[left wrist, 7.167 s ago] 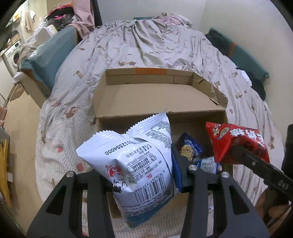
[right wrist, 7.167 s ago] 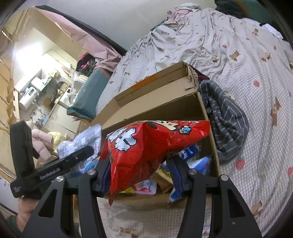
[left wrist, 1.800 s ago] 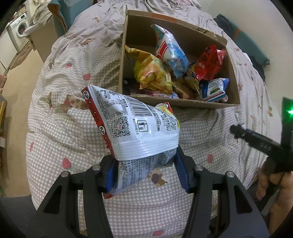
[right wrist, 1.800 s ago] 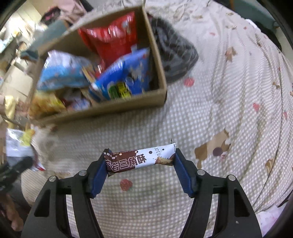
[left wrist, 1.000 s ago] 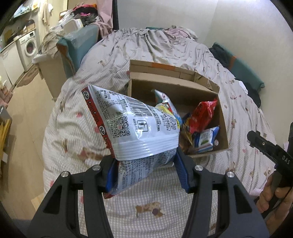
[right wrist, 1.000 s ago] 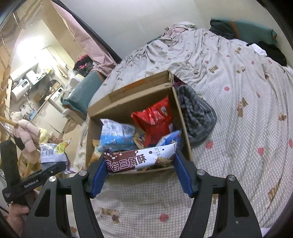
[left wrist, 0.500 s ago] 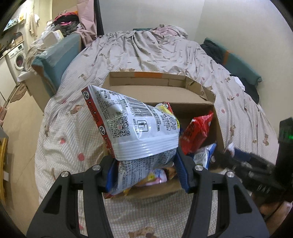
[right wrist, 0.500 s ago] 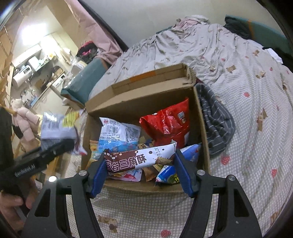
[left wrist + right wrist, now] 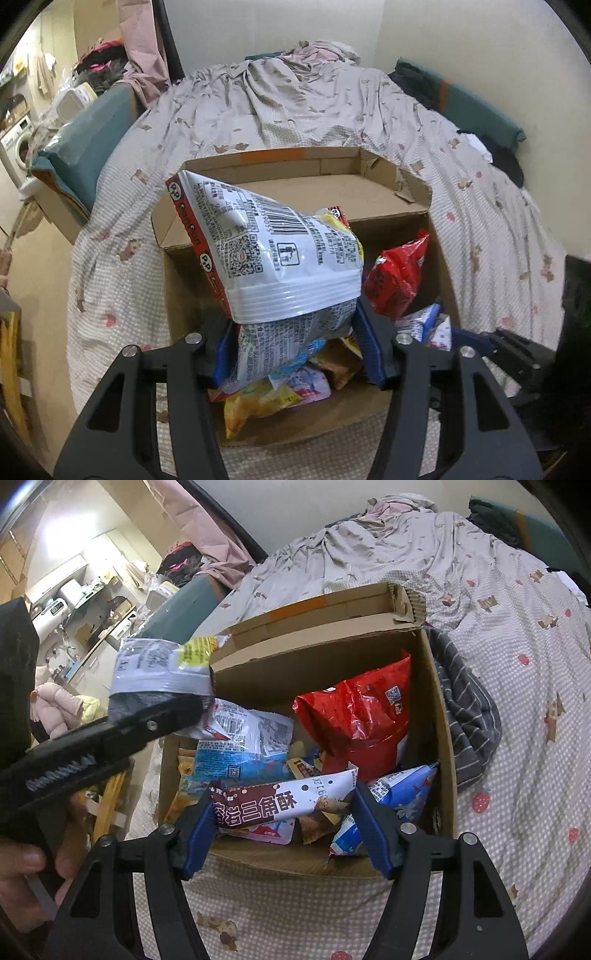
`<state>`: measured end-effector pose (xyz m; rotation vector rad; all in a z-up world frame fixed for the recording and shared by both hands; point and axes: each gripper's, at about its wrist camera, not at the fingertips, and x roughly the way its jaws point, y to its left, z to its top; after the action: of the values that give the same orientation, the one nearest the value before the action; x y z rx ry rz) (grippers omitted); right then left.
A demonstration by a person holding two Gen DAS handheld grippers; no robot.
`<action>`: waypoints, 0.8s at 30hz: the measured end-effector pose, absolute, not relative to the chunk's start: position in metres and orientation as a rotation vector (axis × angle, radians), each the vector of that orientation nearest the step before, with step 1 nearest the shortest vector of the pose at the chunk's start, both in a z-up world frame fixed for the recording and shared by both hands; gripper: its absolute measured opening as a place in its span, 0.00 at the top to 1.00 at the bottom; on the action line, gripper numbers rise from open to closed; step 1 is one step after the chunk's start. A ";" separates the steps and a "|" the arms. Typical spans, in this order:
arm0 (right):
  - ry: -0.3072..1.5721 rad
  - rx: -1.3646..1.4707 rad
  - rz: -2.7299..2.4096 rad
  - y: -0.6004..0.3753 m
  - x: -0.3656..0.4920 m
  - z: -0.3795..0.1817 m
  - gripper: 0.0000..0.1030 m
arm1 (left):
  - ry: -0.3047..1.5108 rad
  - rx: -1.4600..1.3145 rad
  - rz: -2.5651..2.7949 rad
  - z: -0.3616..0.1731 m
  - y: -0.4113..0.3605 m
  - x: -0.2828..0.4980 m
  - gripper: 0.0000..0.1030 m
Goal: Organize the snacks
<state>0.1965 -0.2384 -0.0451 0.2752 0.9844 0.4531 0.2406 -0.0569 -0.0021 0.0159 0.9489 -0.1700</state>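
Both my grippers hold snacks over the open box on the bed.

The bed (image 9: 306,122), under its checked cover, carries the cardboard box (image 9: 441,738), where a red bag (image 9: 364,720) leans against the right wall above a heap of blue, white and yellow packets. A striped dark cloth (image 9: 469,716) lies just beside the box on its right. My left gripper (image 9: 295,350) is clamped on the lower end of a big white snack bag (image 9: 273,254), above the box's left half. My right gripper (image 9: 284,812) pinches a brown-and-white bar wrapper (image 9: 273,803) by both ends, just above the front wall.
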 end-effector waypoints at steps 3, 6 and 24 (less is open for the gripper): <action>0.980 0.292 0.457 -0.240 0.197 -0.044 0.29 | 0.962 0.008 -0.163 -0.003 -0.053 0.241 0.42; 0.982 0.319 0.457 -0.244 0.198 -0.043 0.25 | 0.941 0.014 -0.131 0.002 -0.049 0.238 0.24; 0.830 0.322 0.383 -0.264 0.172 -0.001 0.00 | 0.853 -0.011 -0.038 0.026 -0.019 0.189 0.06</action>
<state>0.1722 -0.2640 -0.0011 0.3221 0.8302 0.3831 0.1886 -0.0187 0.0260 -0.0115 0.8526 -0.0380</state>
